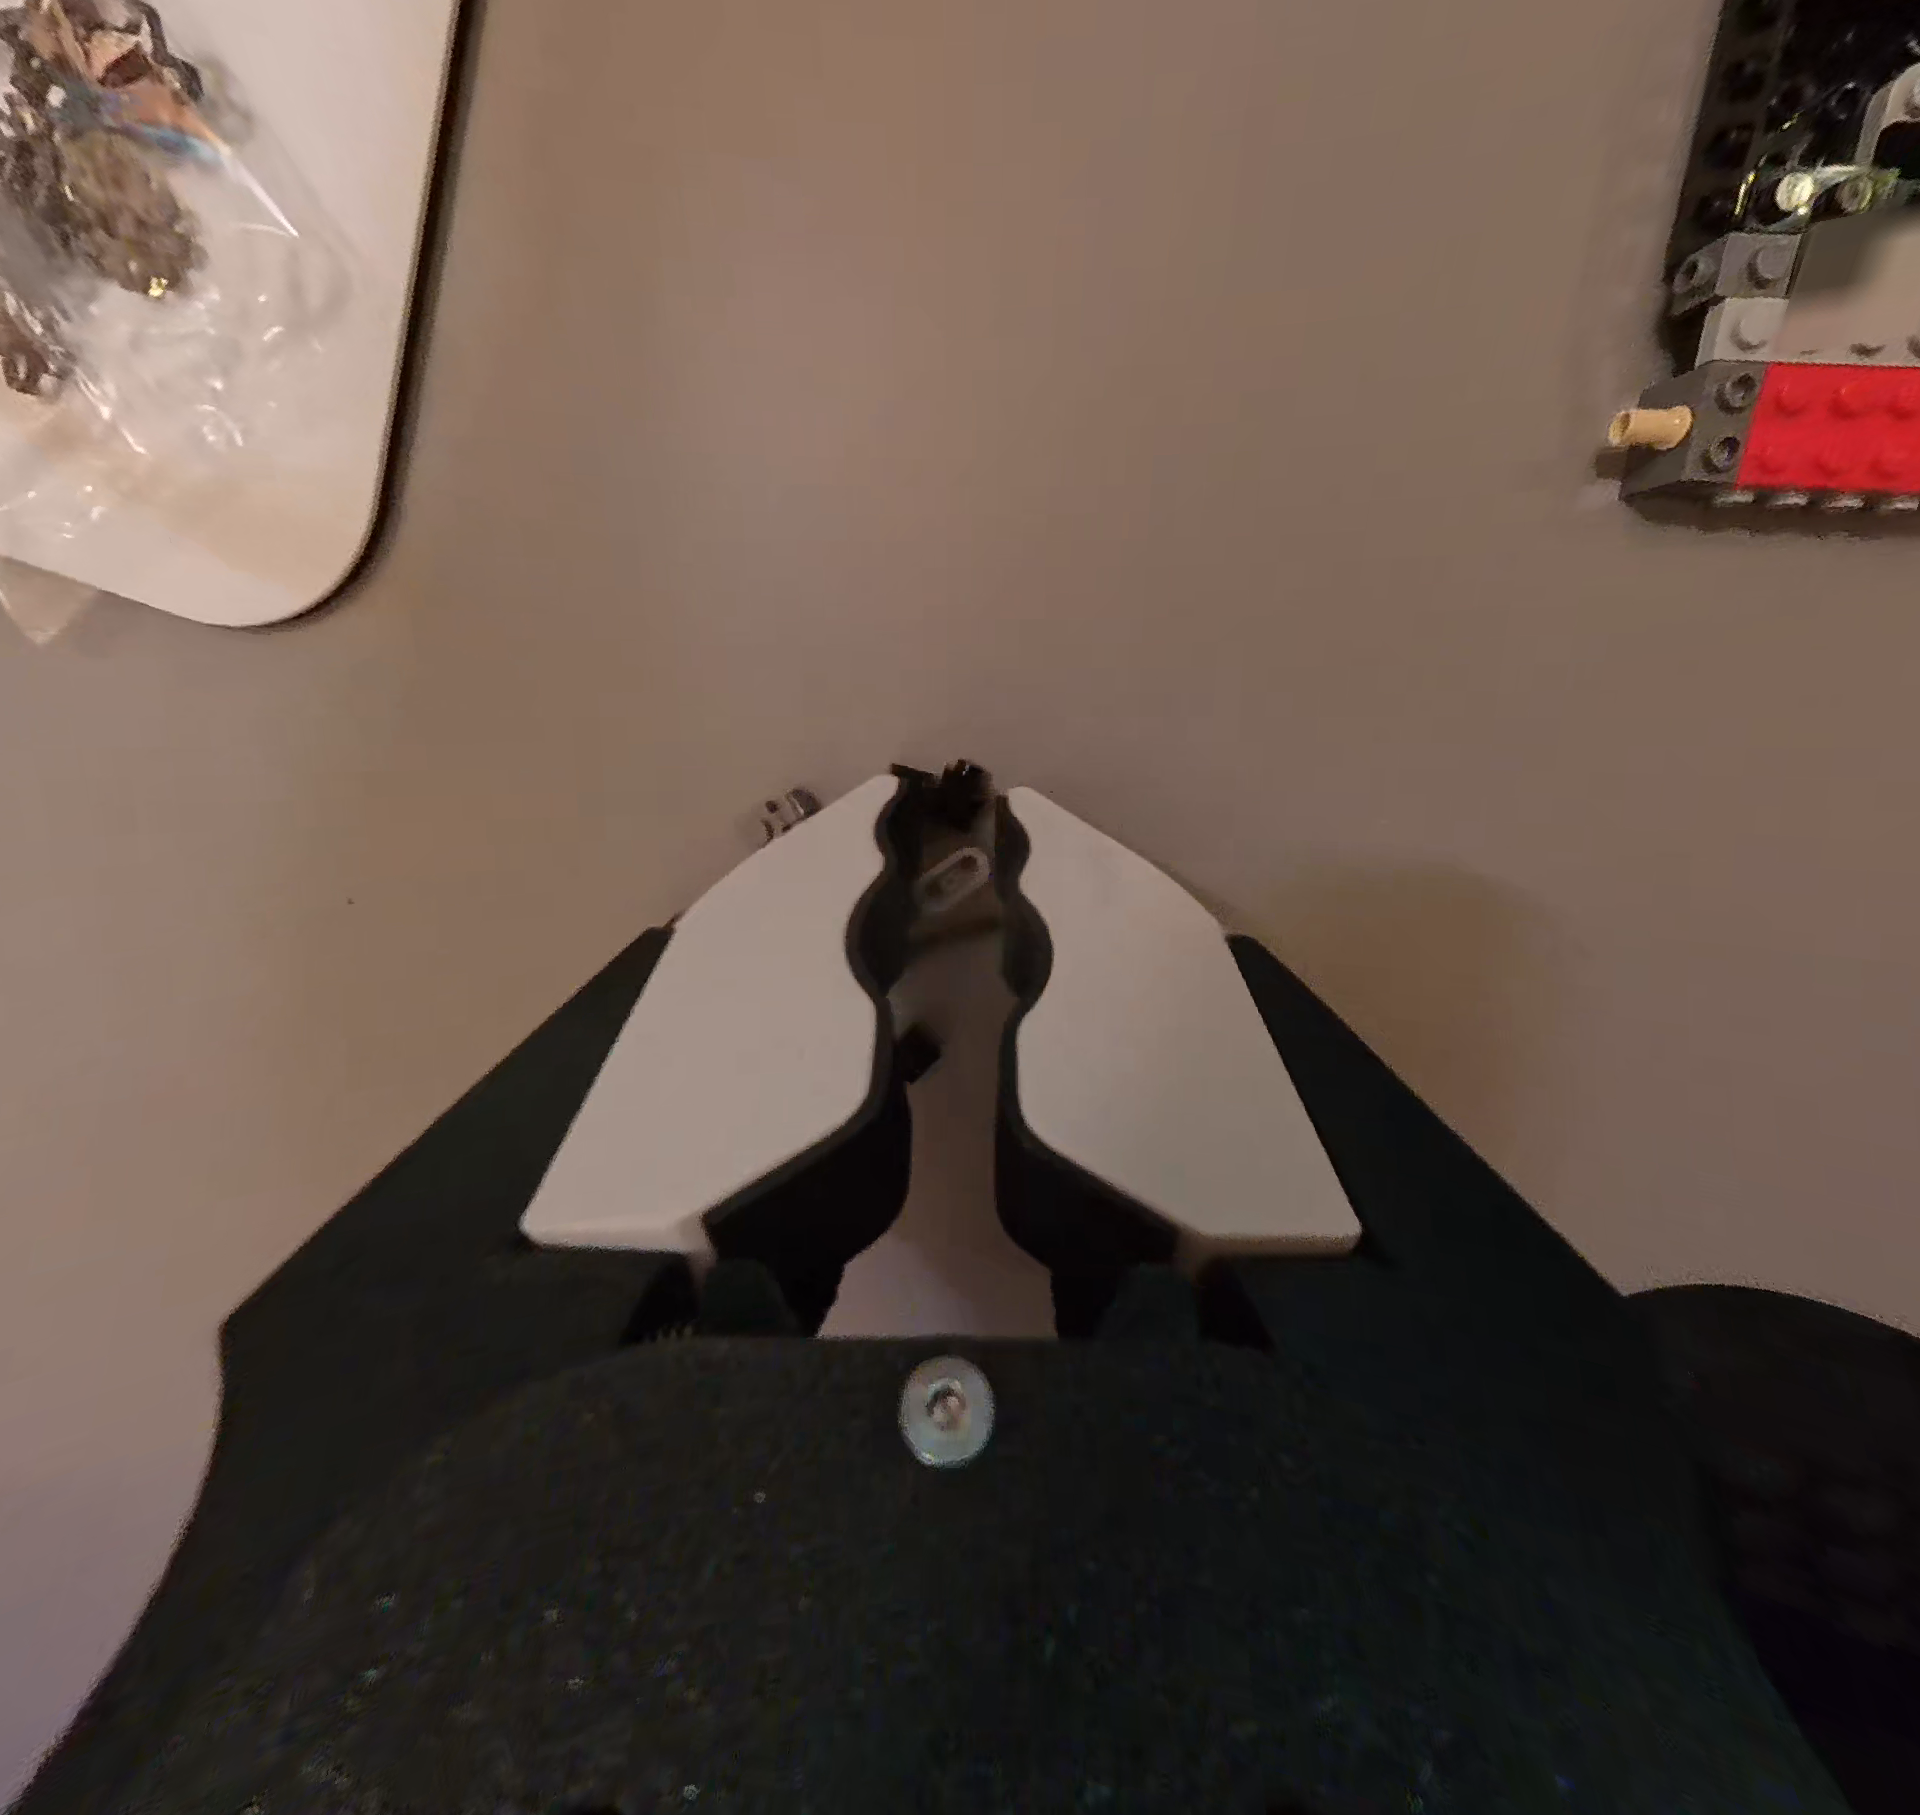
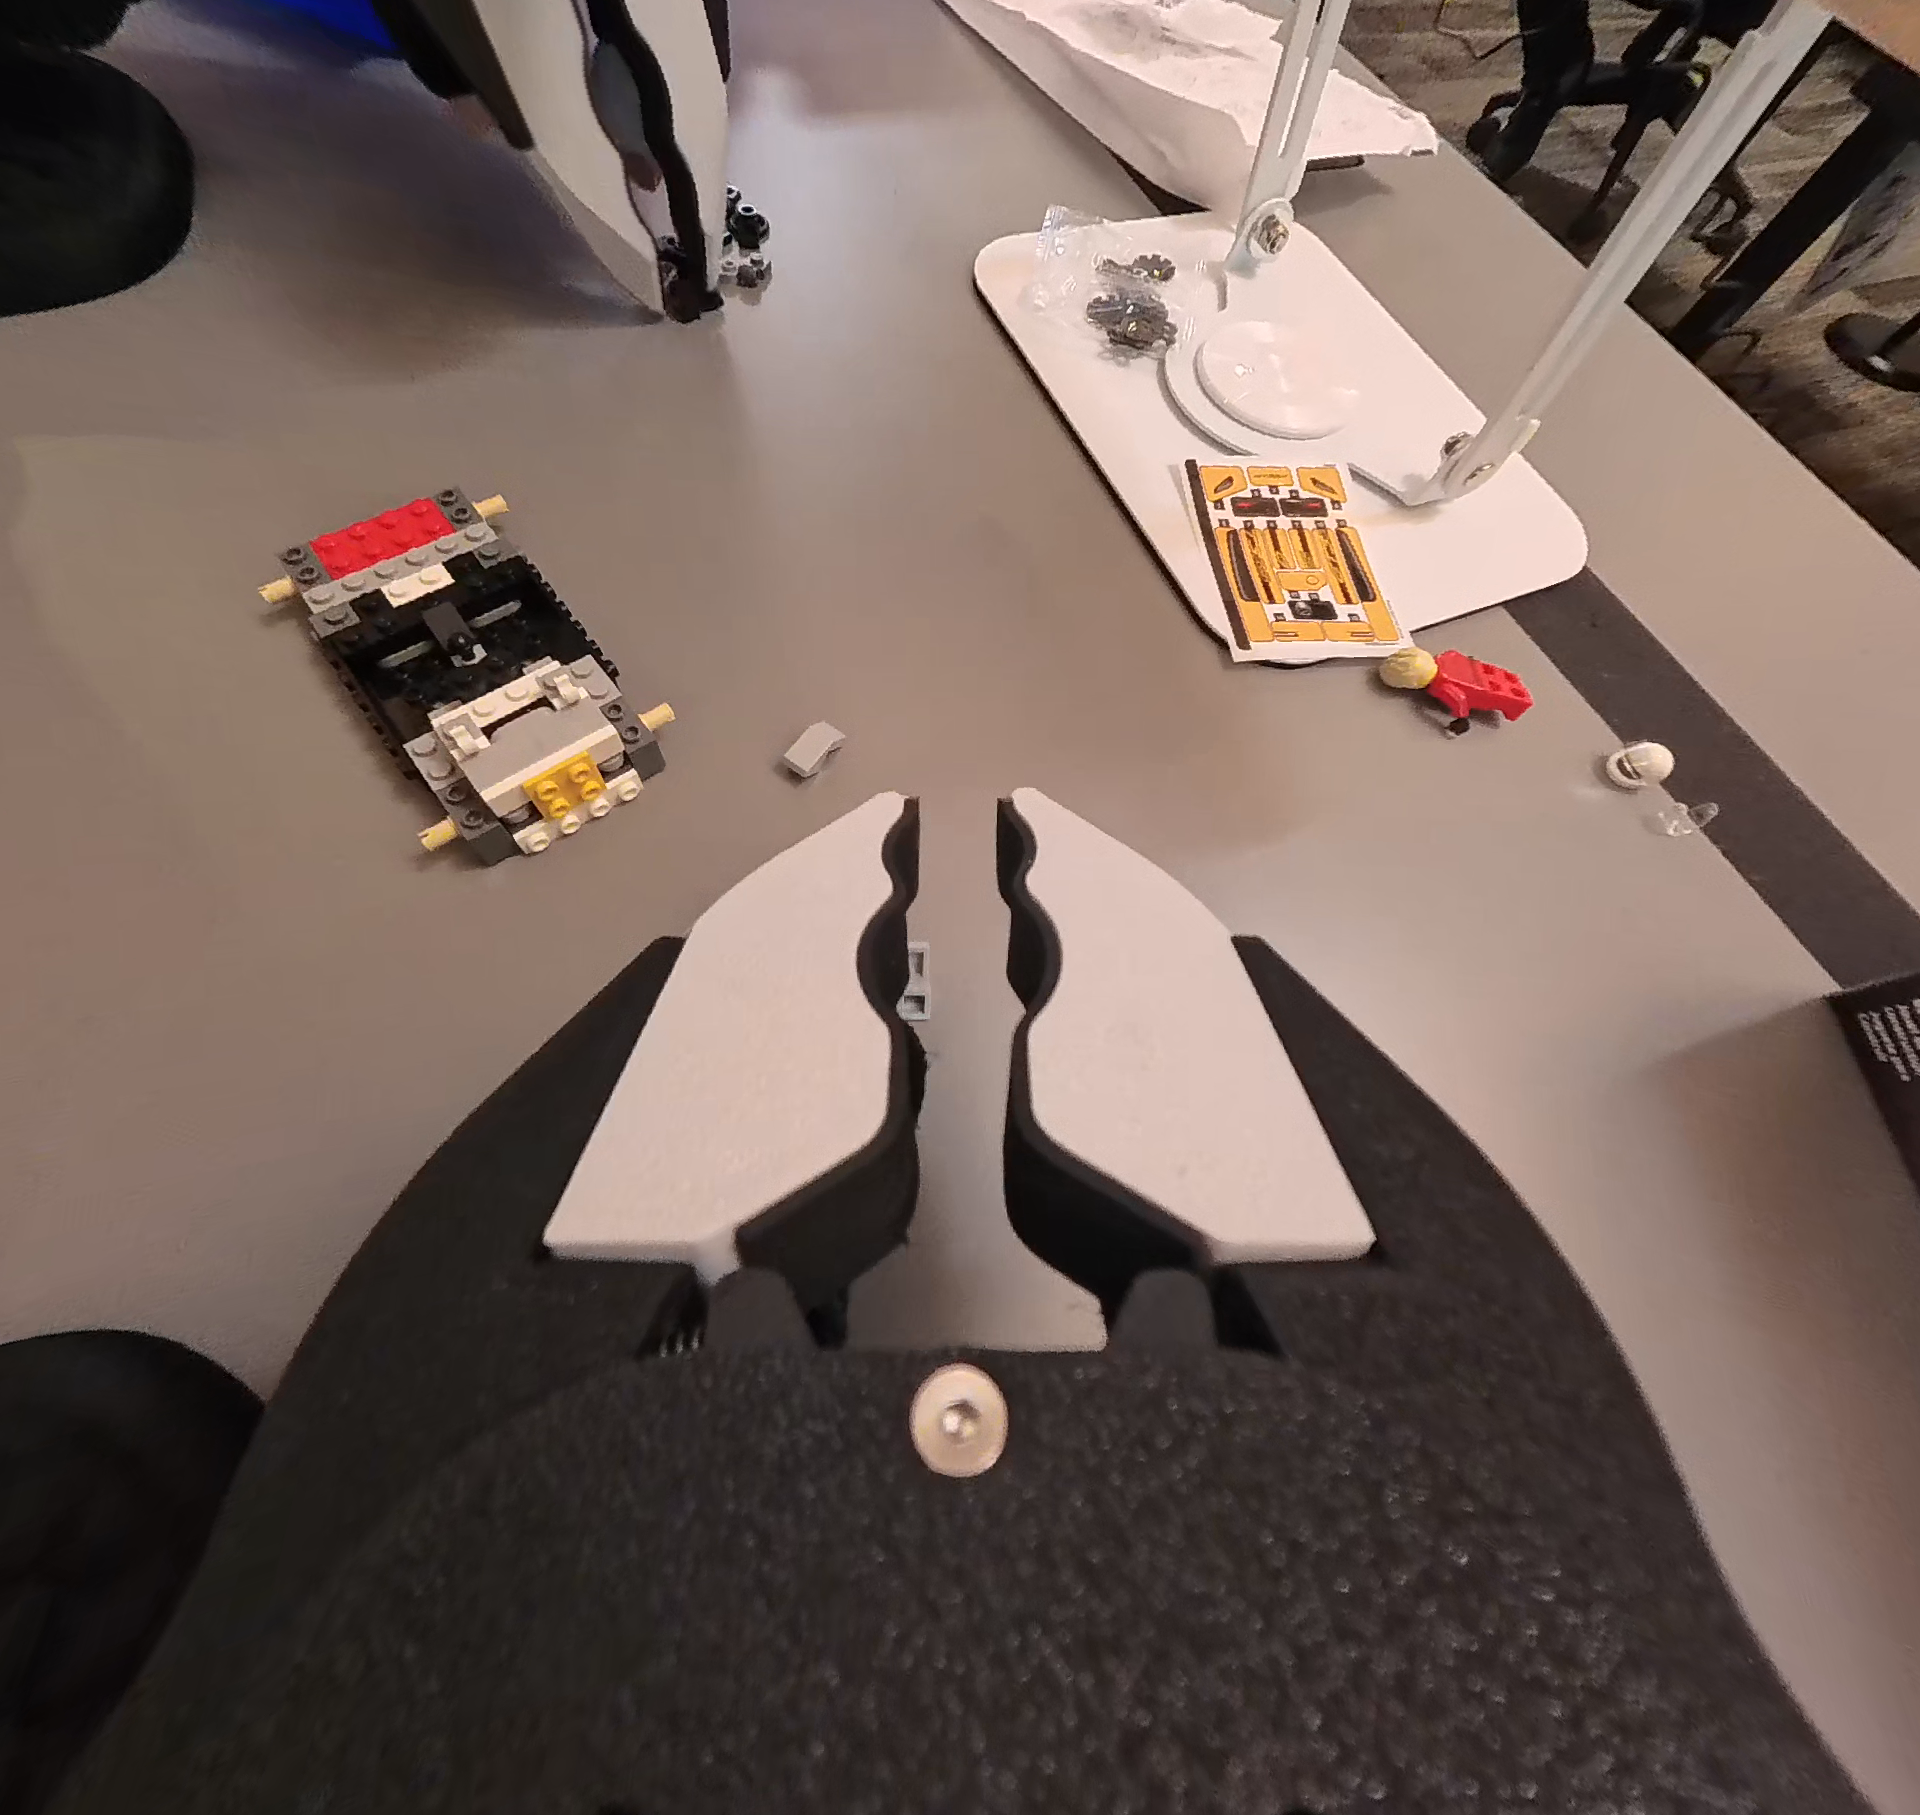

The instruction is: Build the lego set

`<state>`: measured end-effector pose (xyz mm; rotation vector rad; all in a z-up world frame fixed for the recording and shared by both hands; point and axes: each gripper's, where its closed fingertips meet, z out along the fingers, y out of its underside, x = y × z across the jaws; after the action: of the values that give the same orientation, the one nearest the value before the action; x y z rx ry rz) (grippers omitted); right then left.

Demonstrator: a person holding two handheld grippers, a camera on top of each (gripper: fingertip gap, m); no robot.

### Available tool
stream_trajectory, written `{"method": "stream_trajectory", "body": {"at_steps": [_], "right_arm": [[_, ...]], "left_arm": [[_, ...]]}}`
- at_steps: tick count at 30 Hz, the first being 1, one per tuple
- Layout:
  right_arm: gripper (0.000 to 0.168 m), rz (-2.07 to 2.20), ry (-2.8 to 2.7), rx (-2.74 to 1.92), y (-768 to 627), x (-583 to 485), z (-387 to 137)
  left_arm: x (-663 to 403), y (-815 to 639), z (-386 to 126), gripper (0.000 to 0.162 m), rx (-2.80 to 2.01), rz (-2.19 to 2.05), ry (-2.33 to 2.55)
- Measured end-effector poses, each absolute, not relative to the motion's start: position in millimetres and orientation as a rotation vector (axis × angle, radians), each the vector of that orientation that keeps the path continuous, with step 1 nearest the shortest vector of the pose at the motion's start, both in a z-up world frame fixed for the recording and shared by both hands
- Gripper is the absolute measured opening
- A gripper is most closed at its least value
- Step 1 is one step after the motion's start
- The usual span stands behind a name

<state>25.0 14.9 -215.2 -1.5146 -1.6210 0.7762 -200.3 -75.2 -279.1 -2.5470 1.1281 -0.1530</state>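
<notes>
Left tongs (image 1: 951,794), tips down on the worktop (image 1: 1039,415), are narrowed onto a small black piece (image 1: 940,789) among loose parts. Right tongs (image 2: 958,804) hover narrowly parted and hold nothing; a light grey clip (image 2: 916,981) lies on the worktop beneath their gap. The part-built car chassis (image 2: 462,674) sits well apart, a grey slope brick (image 2: 812,749) between. For a sound pick, judge: lift straight up, keeping neighbouring parts undisturbed.

Surface finish, work area

Table (image 2: 935,560): smooth matt grey. Car chassis (image 2: 457,674): glossy moulded plastic. Right gripper (image 2: 957,809): grainy matt body. Parts bag (image 1: 114,207): clear crinkled film.
</notes>
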Motion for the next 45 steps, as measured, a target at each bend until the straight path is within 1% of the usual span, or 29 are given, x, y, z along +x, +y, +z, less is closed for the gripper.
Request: {"method": "stream_trajectory", "body": {"at_steps": [1, 6, 10, 12, 16, 20, 21, 23, 24, 27, 29, 32, 34, 38, 45], "right_arm": [[0.013, 0.775, -1.62, -1.514, 15.1, 24.9, -215.1], [0.013, 0.775, -1.611, -1.502, 14.5, 23.7, -211.9], [0.013, 0.788, -1.609, -1.484, 10.7, 20.2, -208.0], [0.013, 0.782, -1.618, -1.481, 9.2, 18.9, -209.3], [0.013, 0.787, -1.625, -1.483, 7.7, 17.7, -211.1], [0.013, 0.783, -1.631, -1.478, 6.3, 17.4, -210.8], [0.013, 0.784, -1.63, -1.478, 6.3, 17.5, -210.5], [0.013, 0.786, -1.627, -1.479, 6.7, 17.8, -210.3], [0.013, 0.785, -1.627, -1.48, 7.0, 18.2, -210.4], [0.013, 0.779, -1.622, -1.48, 8.7, 19.7, -209.1], [0.013, 0.783, -1.614, -1.48, 9.6, 20.1, -207.7], [0.013, 0.789, -1.618, -1.488, 9.5, 19.4, -210.8], [0.013, 0.784, -1.632, -1.493, 8.3, 19.1, -214.2], [0.013, 0.784, -1.629, -1.488, 8.3, 19.6, -212.4], [0.013, 0.786, -1.63, -1.488, 8.0, 19.3, -213.0]], "left_arm": [[-199.4, -75.1, -279.1, 0.009, -2.545, -0.159, 1.13], [-190.3, -69.7, -266.1, 0.008, -2.47, -0.203, 1.109], [-145.9, -55.2, -233.5, 0.008, -2.227, -0.371, 1.071], [-116.3, -51.7, -228.4, 0.008, -2.128, -0.453, 1.103], [-71.6, -46.9, -253.4, 0.009, -2.105, -0.373, 1.261], [-51.3, -53.6, -275.1, 0.009, -2.112, -0.282, 1.429], [-50.2, -56.2, -274.8, 0.015, -2.111, -0.304, 1.435], [-55.5, -58.4, -267.2, 0.027, -2.106, -0.345, 1.411], [-62.5, -59.8, -259.5, 0.028, -2.101, -0.365, 1.393], [-105.6, -71.5, -233.4, 0.02, -2.155, -0.4, 1.34], [-151.8, -71.2, -225.5, 0.015, -2.26, -0.274, 1.248], [-204.7, -76.3, -238.0, 0.018, -2.461, -0.153, 1.116], [-214.9, -81.4, -253.1, 0.023, -2.536, -0.162, 1.111], [-223.2, -88.3, -271.8, 0.023, -2.603, -0.14, 1.167], [-226.9, -79.4, -273.7, 0.015, -2.561, -0.128, 1.142]]}}
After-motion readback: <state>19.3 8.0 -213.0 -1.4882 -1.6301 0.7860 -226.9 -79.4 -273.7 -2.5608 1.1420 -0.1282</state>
